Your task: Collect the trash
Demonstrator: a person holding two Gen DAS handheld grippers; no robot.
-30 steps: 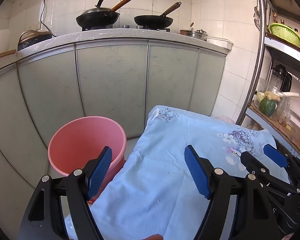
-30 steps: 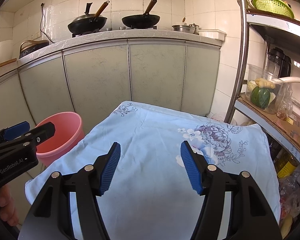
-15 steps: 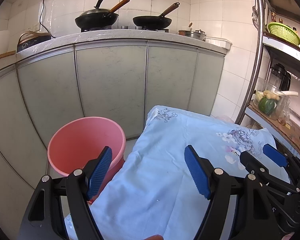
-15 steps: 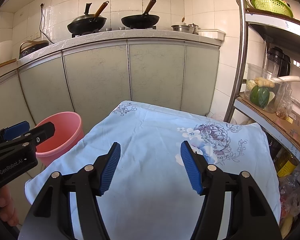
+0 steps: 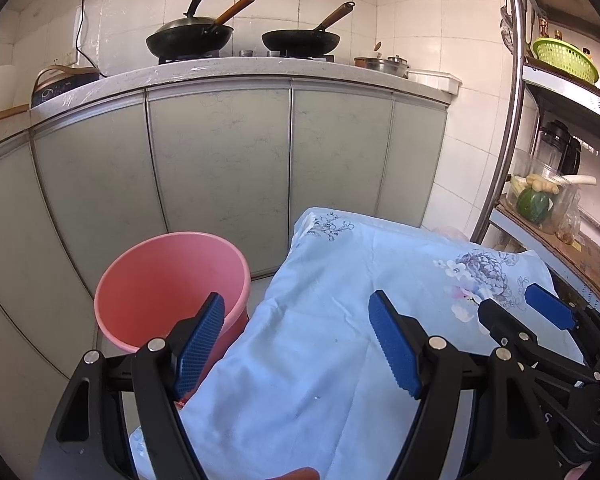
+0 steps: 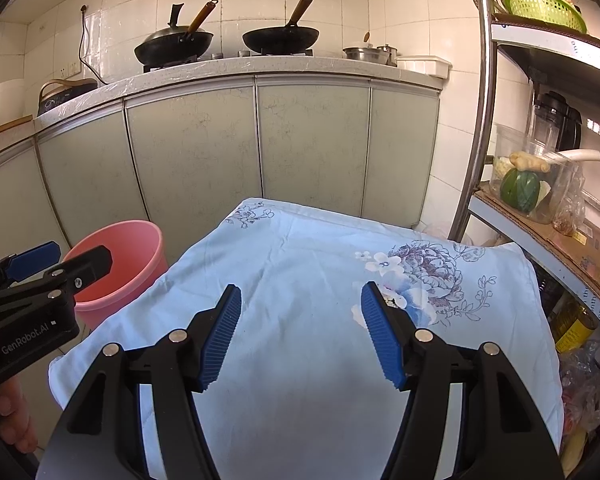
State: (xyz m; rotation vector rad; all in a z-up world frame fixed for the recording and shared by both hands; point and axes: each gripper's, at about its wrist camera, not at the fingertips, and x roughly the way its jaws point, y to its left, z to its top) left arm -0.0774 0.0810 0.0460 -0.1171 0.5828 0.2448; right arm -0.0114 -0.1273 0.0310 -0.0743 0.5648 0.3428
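Blue ribbed pads line the fingers of both grippers, and both sets stand wide apart with nothing between them. The left gripper (image 5: 296, 344) hovers over the near left edge of a table draped in a pale blue cloth (image 5: 320, 320) printed with flowers; its left finger (image 5: 200, 340) lies in front of the pink bucket (image 5: 168, 280), its right finger (image 5: 392, 344) over the cloth. Neither pad touches anything. The right gripper (image 6: 302, 332) hangs above the middle of the same cloth (image 6: 300, 264), its right finger (image 6: 380, 340) close to the large printed flower, pads clear of the fabric.

The bucket stands on the floor just beside the table's left edge, in front of grey-green cabinet doors (image 5: 220, 160). Its inside looks bare as far as it can be seen. No scrap of trash can be made out on the cloth, apart from a few tiny specks.

From the right wrist view the left gripper (image 6: 56, 260) shows at the left edge, with a person's fingertips (image 6: 16, 424) below it. Two dark woks (image 5: 190, 38) sit on the stove above the cabinets.
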